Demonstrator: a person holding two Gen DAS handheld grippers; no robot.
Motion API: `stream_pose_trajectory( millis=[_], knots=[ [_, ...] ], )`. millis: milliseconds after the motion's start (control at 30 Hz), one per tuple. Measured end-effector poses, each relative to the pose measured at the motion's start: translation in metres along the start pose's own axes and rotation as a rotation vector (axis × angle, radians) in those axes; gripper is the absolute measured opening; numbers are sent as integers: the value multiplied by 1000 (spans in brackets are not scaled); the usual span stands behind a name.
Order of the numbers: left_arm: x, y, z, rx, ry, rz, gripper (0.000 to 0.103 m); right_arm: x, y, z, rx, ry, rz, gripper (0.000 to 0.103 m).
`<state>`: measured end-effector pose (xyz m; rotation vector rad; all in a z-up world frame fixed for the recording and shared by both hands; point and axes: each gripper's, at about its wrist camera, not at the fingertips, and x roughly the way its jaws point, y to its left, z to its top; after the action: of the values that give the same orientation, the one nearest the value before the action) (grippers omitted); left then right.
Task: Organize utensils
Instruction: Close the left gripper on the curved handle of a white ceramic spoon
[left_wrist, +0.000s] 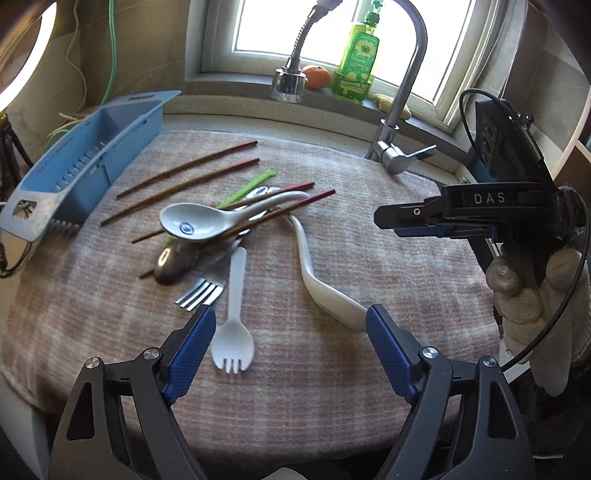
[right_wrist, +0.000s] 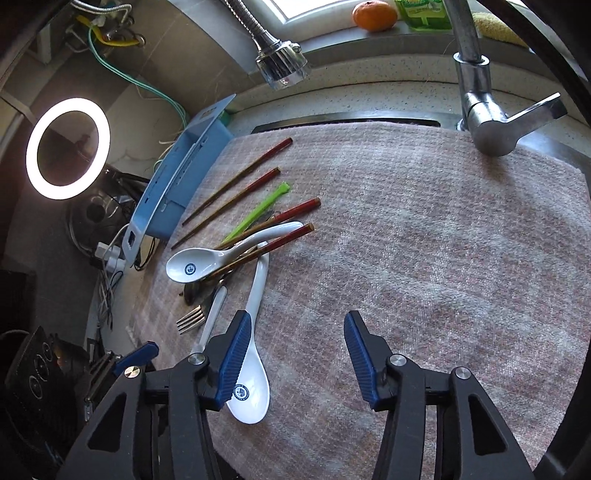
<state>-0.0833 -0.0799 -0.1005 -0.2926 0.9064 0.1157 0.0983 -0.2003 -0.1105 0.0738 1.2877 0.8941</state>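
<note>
Pink woven cloth covers the counter, a blue drainer basket at its far left. Chopsticks, a white porcelain spoon and a plastic spork lie piled, handles angled far-right; a metal spoon is half hidden beneath. Left hand-held gripper and right hand-held gripper gape, released, holding nothing.

Black-framed hand-held gripper with ribbed blue pads, silver screws, "DAS" lettering, knit-gloved hand.

Daylight fills the window above a grey sill; a ring light glows beside it.
</note>
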Motion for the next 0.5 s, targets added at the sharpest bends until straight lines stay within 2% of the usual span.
stream_pose_trajectory(
  millis=[67, 200, 333, 500],
  knots=[
    [4, -10, -4, 2, 9, -9, 82, 5, -1, 3, -11, 13, 18, 46],
    [14, -24, -8, 4, 26, -32, 74, 19, -2, 10, -12, 50, 80, 40],
    [24, -29, -9, -6, 49, -45, 57, 34, 1, 16, -13, 93, 137, 36],
    [33, -30, -9, -23, 77, -59, 47, 53, 4, 22, 0, 130, 180, 34]
  ],
)
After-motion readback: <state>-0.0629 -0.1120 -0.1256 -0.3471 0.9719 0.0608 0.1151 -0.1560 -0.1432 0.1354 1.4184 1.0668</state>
